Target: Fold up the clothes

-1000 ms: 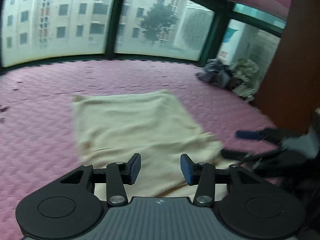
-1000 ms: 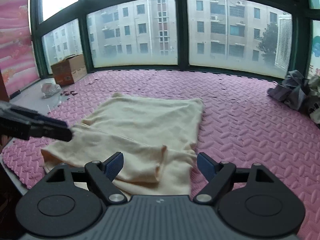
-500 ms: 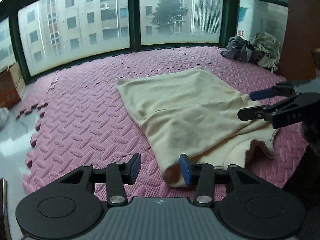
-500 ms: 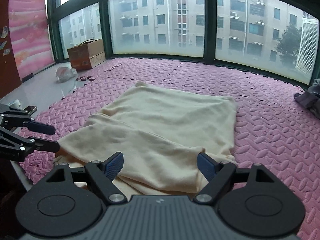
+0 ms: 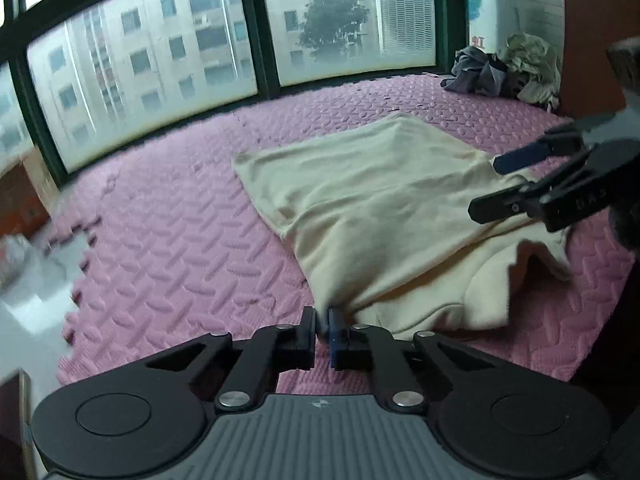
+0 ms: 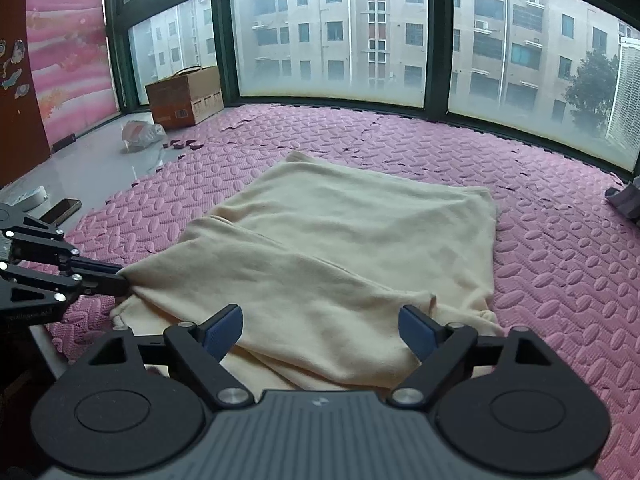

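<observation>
Left gripper [image 5: 322,326] jaws now clamped on the near corner of the cream garment [image 5: 384,208], no longer apart as half a second ago; right gripper [image 6: 320,330] jaws opening, poised over the near hem, gripping nothing. Garment spread on the pink foam mat [image 6: 560,264]. One corner secured, second pending before any fold. Cardboard box [image 6: 184,96] clear only in right view; clothes pile [image 5: 504,68] in left.
</observation>
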`<state>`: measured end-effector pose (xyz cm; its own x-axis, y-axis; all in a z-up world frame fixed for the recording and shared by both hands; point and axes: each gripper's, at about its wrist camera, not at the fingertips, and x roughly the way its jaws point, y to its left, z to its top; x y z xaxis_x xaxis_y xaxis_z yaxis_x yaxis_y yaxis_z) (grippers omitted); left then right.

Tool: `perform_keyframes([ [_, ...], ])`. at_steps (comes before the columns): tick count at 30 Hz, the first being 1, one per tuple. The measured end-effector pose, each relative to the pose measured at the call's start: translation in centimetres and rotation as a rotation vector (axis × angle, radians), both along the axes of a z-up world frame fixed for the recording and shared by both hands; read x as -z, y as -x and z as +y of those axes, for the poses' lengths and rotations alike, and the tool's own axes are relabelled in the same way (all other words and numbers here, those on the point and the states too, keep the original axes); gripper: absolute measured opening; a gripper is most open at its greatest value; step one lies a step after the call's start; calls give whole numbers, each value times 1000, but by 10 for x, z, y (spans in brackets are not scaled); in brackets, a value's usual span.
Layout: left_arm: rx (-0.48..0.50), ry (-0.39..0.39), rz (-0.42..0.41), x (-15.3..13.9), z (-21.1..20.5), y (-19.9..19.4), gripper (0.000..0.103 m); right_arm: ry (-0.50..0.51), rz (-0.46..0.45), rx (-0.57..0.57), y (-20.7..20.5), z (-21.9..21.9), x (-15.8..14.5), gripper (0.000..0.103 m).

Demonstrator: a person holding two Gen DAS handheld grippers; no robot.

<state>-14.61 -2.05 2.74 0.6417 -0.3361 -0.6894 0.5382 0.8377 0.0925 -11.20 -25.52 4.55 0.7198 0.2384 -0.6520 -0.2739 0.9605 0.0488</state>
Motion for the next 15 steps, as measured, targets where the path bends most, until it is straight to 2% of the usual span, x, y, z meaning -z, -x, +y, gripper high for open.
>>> perform_keyframes([
  [3, 12, 9, 23, -6, 6, -3, 11, -3, 10, 3, -1, -2, 2, 87],
  [5, 29, 50, 31, -16, 11, -8, 11, -6, 10, 2, -1, -3, 2, 87],
  [7, 40, 76, 31, -25, 12, -16, 16, -11, 8, 1, -1, -4, 1, 87],
  [9, 50, 79, 17, -32, 10, -26, 26, -16, 7, -1, -1, -4, 0, 87],
  [15, 130, 83, -11, -42, -13, -58, 31, -26, 13, -16, -4, -3, 0, 88],
])
